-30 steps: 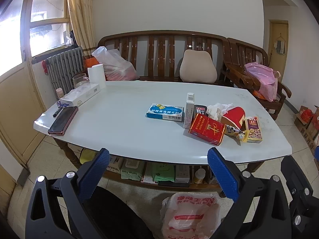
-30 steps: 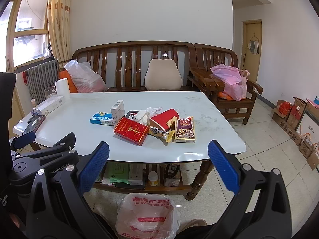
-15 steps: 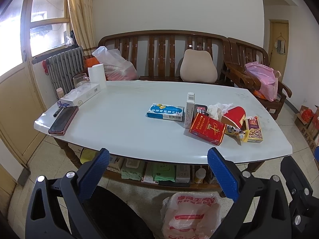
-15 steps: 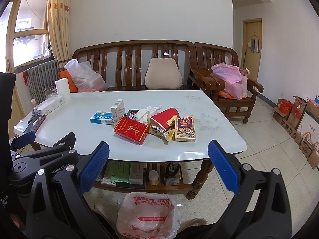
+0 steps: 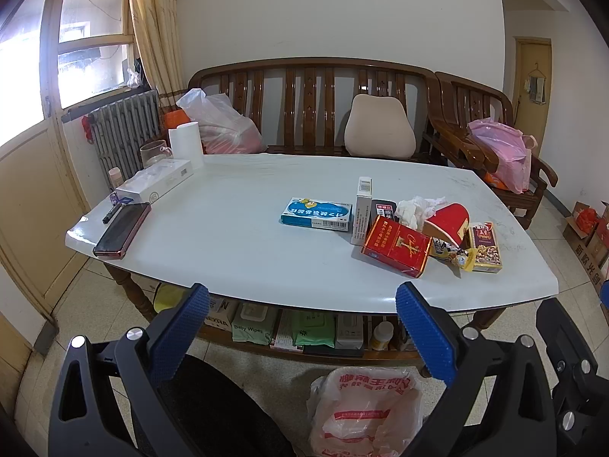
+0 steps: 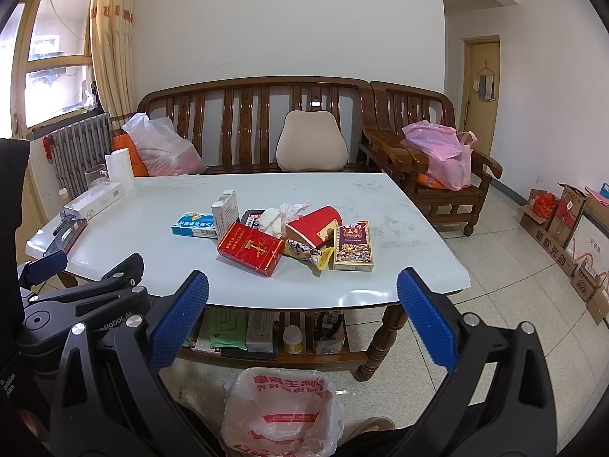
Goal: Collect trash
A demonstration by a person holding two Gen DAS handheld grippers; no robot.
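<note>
**A:** White tabletop [image 5: 236,228] fills the middle of both views, and against a second ago we see almost no change: the pile hasn't budged and both grippers still hang back short of the near edge.

**B:** So nothing is collected yet; we judge we're only lining up. Left gripper [image 5: 302,337] has its blue pads spread wide with nothing between them, and right gripper [image 6: 302,323] is just as wide and empty.

**A:** Let's count the pile, right of centre in the left view. One red carton [image 6: 251,248] lying flat at the front, one blue-and-white box [image 5: 316,214] to its left, one white box [image 5: 362,209] standing on end, one dark packet [image 5: 382,209] behind the carton.

**B:** One crumpled tissue [image 6: 281,216], one red paper cup [image 6: 318,224] on its side, one snack box [image 6: 353,245] at the right end, and candy wrappers [image 6: 308,253] between — number unclear.

**A:** One bagged bin [image 6: 283,407] sits at the bottom centre, on the floor below the table edge.

**B:** Far left: one phone [image 5: 122,229], which we judge isn't trash.
</note>
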